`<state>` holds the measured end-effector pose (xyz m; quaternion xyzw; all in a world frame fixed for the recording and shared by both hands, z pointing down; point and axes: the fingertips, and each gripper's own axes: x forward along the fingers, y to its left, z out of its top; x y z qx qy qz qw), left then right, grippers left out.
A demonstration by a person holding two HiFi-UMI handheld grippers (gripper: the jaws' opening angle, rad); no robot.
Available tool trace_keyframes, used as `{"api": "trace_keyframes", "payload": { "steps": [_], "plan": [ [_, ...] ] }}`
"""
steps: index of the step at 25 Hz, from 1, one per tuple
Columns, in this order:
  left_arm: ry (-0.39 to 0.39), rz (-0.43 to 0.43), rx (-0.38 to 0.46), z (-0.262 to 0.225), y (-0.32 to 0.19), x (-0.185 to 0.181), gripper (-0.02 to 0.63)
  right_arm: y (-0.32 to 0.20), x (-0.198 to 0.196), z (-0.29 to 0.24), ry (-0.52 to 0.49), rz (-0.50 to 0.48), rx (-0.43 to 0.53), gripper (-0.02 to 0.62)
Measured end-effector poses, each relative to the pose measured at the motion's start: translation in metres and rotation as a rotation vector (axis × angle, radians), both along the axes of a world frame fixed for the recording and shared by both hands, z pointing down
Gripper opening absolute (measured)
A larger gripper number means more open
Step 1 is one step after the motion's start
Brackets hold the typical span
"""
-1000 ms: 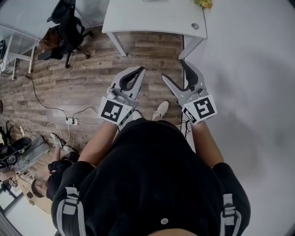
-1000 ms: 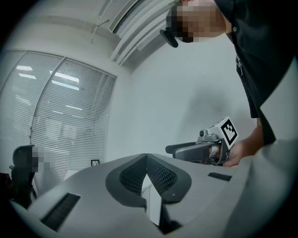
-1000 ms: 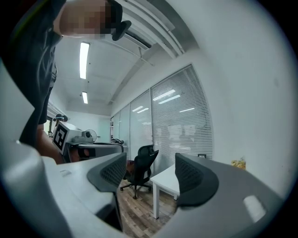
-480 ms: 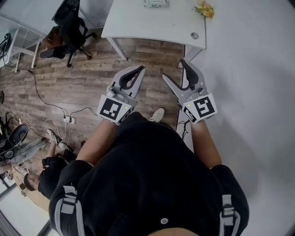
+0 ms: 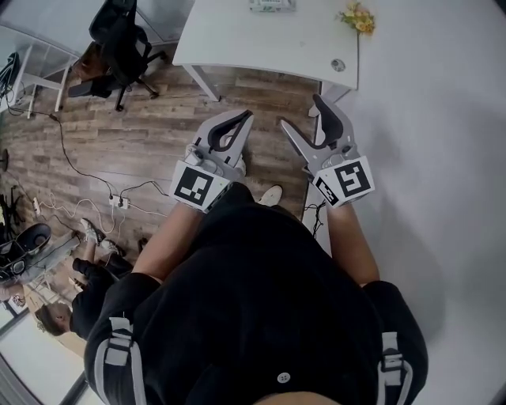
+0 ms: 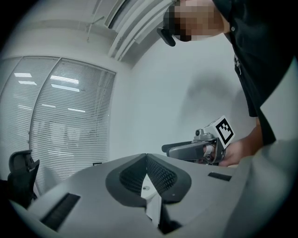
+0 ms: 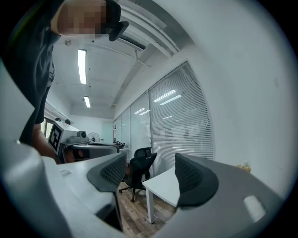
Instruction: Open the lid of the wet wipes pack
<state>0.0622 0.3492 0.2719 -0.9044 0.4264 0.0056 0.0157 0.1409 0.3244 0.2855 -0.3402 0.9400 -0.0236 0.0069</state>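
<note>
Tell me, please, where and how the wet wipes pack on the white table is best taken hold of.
The wet wipes pack lies flat on the white table, cut off at the top edge; its lid is not visible. Probably come from above with the open right gripper, jaws across its narrower width.

Left claw (image 5: 239, 119) closed, right claw (image 5: 300, 112) spread

Head view steeply down, right gripper view level, both showing left gripper (image 5: 242, 119), white table (image 5: 261, 35)
</note>
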Motion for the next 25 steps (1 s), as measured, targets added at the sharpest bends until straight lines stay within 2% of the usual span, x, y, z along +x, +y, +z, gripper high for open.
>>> {"api": "trace_keyframes", "payload": {
  "steps": [3,8,17,25],
  "plan": [
    [0.003,-0.001,-0.051,0.023,-0.03,-0.009,0.006,-0.027,-0.009,0.017,0.011,0.005,-0.009,0.324],
    [0.005,0.025,-0.044,0.042,-0.088,-0.02,0.006,-0.08,-0.021,0.034,0.038,0.015,-0.018,0.324],
    [0.018,0.079,-0.036,0.037,-0.193,-0.067,0.006,-0.178,-0.068,0.034,0.057,0.055,-0.026,0.324],
    [0.032,0.097,-0.05,0.045,-0.265,-0.117,0.006,-0.246,-0.114,0.04,0.071,0.079,-0.043,0.324]
  ]
}}
